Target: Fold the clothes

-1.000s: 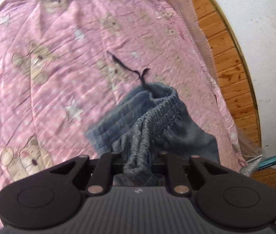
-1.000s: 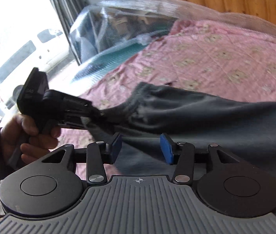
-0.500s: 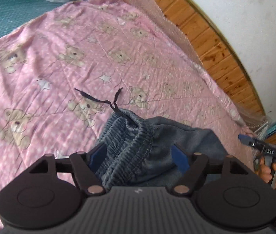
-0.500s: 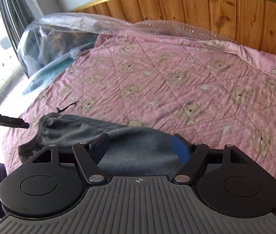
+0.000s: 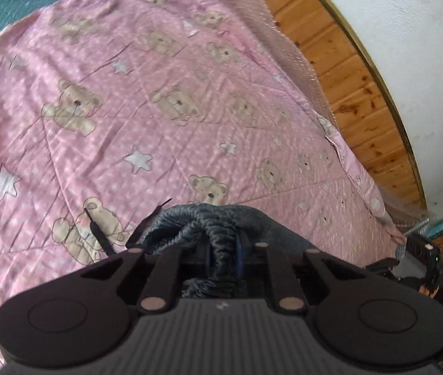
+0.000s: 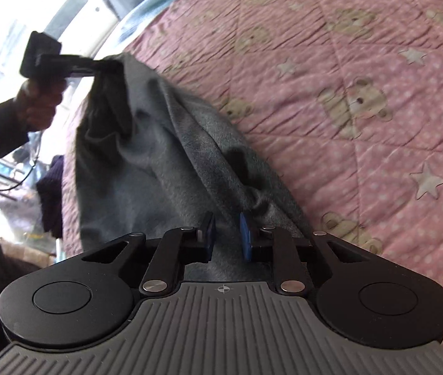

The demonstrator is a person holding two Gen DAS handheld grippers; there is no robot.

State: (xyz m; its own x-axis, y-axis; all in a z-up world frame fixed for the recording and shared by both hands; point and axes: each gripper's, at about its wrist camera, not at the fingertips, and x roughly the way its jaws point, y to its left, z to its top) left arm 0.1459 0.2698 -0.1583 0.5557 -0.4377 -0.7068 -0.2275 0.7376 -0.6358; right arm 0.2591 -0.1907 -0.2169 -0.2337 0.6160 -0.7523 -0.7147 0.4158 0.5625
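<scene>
Left tongs [image 5: 223, 251] clamped on the grey fleece trousers' [image 6: 165, 156] gathered waistband, above the pink bear-print quilted bed [image 5: 159, 109].
Right tongs [image 6: 227, 236] slightly apart around trouser fabric at six o'clock; clamp firmly, then keep the fabric taut.

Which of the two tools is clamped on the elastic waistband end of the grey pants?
The left tool: bunched, ribbed waistband sits pinched between its fingers, drawstring alongside. The right tool straddles only smooth fabric of the grey pants.

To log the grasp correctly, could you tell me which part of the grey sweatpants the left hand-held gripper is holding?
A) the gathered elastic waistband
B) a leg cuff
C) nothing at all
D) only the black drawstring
A: the left hand-held gripper is shut on the sweatpants' ribbed elastic waistband, while the black drawstring lies loose on the pink quilt.
</scene>
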